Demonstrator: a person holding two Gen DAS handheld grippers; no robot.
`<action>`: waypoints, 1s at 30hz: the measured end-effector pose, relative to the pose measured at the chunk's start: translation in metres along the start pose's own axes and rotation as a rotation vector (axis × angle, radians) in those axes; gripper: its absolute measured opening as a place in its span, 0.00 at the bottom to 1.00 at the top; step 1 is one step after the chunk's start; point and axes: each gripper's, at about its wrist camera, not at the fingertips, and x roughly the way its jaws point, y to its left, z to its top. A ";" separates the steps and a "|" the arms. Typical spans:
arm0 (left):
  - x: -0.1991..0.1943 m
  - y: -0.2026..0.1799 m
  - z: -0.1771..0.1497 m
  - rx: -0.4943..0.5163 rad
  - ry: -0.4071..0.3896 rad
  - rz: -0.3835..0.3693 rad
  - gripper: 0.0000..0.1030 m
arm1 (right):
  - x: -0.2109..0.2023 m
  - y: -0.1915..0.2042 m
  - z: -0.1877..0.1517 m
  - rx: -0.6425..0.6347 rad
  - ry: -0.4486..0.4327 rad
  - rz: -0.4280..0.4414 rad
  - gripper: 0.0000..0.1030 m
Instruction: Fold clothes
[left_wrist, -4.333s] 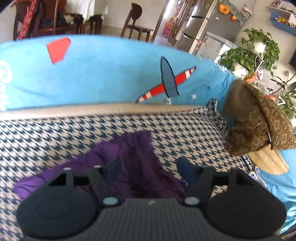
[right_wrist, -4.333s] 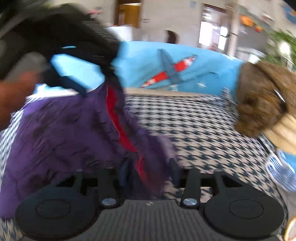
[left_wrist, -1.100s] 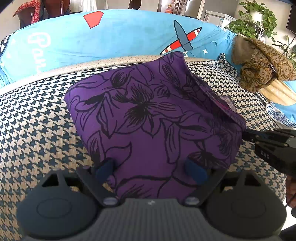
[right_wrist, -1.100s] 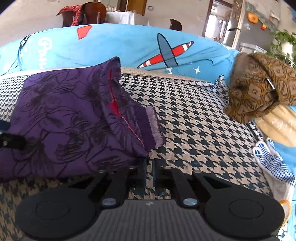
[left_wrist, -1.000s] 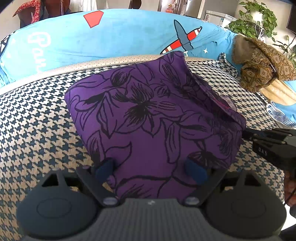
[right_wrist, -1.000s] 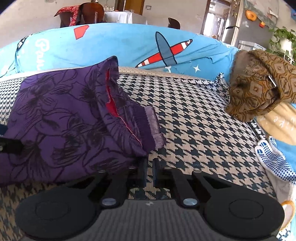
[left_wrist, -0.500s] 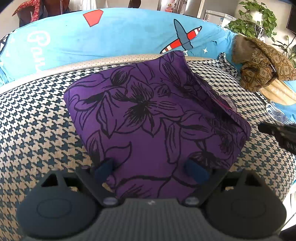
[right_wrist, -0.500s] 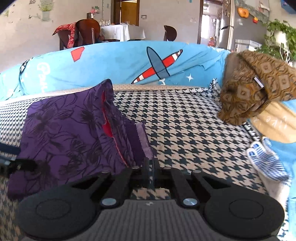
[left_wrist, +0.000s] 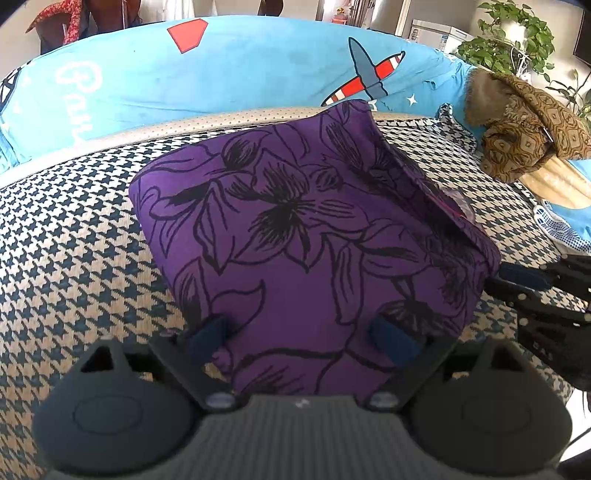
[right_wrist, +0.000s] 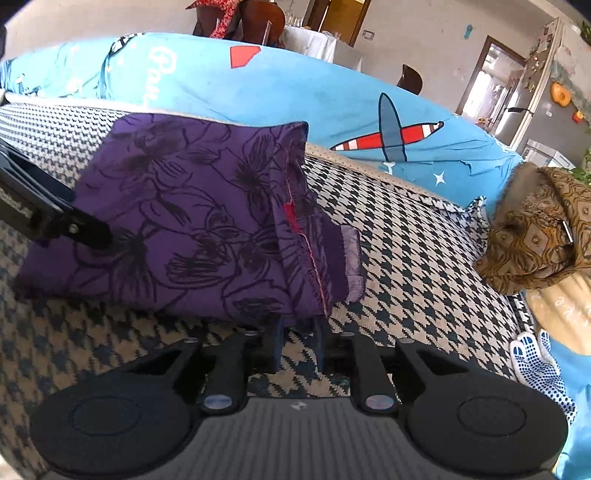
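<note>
A folded purple garment with black flower print lies on the houndstooth cushion; it also shows in the right wrist view, with a red lining at its open side. My left gripper is open, its blue pads spread either side of the garment's near edge. My right gripper is slightly open at the garment's near right corner, with a bit of cloth between its fingers. It shows at the right edge of the left wrist view.
A blue cover with a plane print drapes the sofa back. A brown patterned cloth bundle sits at the right end. White dotted gloves lie near the right edge. Plants stand behind.
My right gripper came back in to the garment's right corner and its jaws parted from shut to slightly open. The left gripper and the garment have hardly moved.
</note>
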 end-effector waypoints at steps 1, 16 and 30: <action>0.000 0.000 0.000 0.000 0.000 0.000 0.90 | 0.001 0.000 -0.001 -0.004 -0.004 -0.009 0.17; 0.000 0.000 0.000 0.001 0.000 -0.003 0.91 | -0.004 -0.048 0.000 0.323 -0.106 0.067 0.04; 0.001 0.000 0.000 0.005 0.003 -0.002 0.92 | 0.018 -0.115 -0.025 0.798 -0.008 0.157 0.03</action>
